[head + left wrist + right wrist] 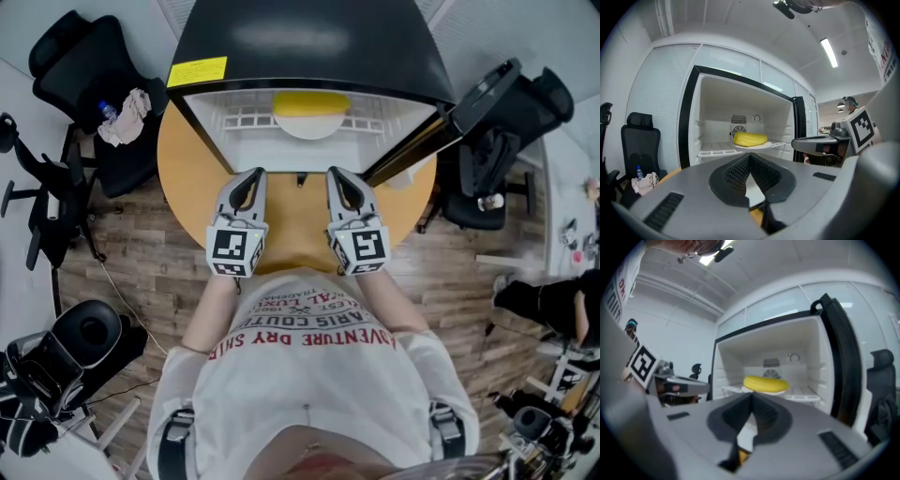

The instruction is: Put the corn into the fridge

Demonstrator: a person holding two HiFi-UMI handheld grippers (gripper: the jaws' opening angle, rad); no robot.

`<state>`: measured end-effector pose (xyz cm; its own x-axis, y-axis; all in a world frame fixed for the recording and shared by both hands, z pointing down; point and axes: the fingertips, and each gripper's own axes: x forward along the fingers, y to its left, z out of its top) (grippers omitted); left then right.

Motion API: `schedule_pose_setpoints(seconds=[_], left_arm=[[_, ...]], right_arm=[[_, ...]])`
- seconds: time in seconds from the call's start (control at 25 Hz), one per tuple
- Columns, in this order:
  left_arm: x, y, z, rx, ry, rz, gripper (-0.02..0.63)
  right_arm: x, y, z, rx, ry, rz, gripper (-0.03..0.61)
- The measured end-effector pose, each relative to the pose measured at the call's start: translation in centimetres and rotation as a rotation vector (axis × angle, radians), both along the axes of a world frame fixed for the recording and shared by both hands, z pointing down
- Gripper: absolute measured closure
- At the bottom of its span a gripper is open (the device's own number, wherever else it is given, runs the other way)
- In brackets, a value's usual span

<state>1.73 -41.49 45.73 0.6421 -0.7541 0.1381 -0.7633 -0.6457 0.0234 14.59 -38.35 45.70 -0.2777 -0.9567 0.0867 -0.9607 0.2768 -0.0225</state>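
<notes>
The yellow corn point(311, 102) lies on a white plate point(310, 126) on the wire shelf inside the open mini fridge point(309, 56). The left gripper view shows the corn point(749, 138) straight ahead inside the fridge, and so does the right gripper view, where the corn point(765, 383) rests on its plate. Both grippers hover side by side over the round wooden table point(187, 159), in front of the fridge opening. My left gripper point(253, 175) is shut and empty. My right gripper point(337, 175) is shut and empty too. Both point level at the fridge.
The fridge door point(473, 108) stands swung open to the right. Black office chairs point(80, 66) stand to the left, one with a cloth and bottle point(122, 114) on its seat; another chair point(497, 159) is at the right. Camera gear point(56, 366) sits on the wood floor at lower left.
</notes>
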Motion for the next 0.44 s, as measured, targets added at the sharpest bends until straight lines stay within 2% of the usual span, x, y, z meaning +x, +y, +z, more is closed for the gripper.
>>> schedule_pose_setpoints(seconds=[0.44], left_arm=[[-0.14, -0.48, 0.01, 0.007, 0.004, -0.008, 0.586]], right_arm=[[-0.19, -0.55, 0.03, -0.011, -0.024, 0.002, 0.551]])
